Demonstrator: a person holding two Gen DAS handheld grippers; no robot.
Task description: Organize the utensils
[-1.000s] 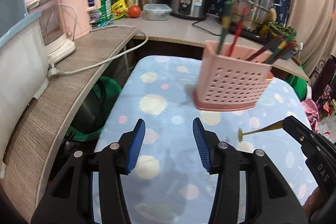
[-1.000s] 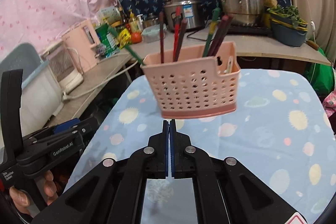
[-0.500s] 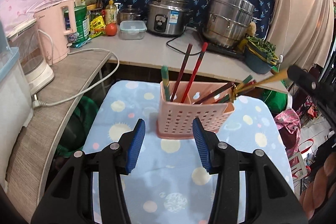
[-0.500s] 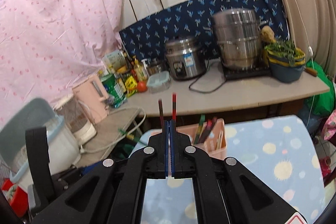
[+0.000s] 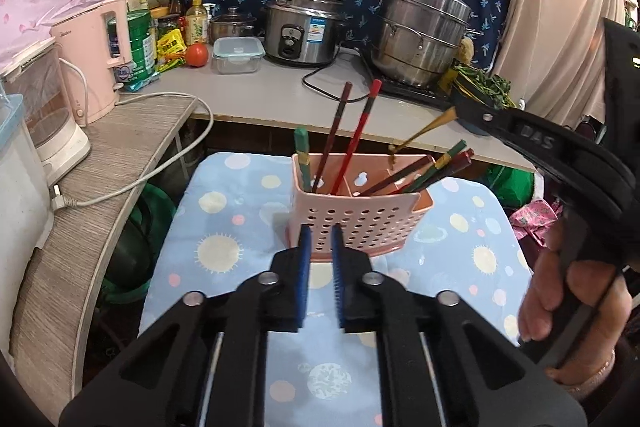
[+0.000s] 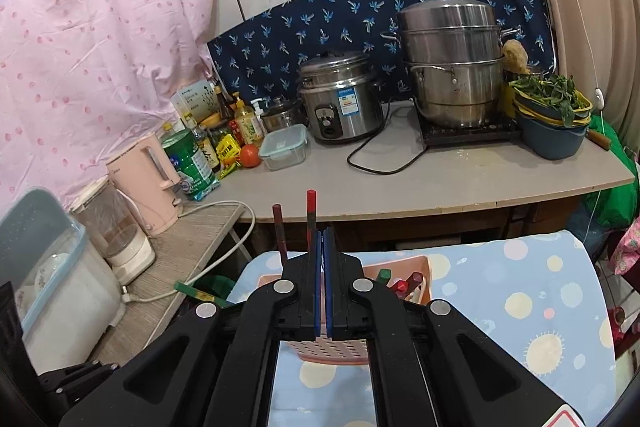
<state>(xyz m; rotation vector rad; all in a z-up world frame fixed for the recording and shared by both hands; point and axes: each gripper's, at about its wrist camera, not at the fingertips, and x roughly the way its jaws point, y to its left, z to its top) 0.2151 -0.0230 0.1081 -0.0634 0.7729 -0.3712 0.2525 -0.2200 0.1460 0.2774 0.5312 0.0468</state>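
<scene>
Pink holder [image 5: 362,211] already stocked with chopsticks [image 5: 362,135]; our right gripper [image 5: 460,111] pinches gold utensil [image 5: 420,135] above it, drop pending; left gripper [image 5: 320,247] narrow, empty.

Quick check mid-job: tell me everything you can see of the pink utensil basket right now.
The pink utensil basket looks like plastic, with rows of round holes in its walls and a solid lip at the base. It stands upright on the blue dotted cloth, in front of the left gripper. An inner divider splits it. One side holds a green stick and two tall red-tipped chopsticks; the other holds several leaning chopsticks. The right gripper holds a gold utensil above its rim.
</scene>
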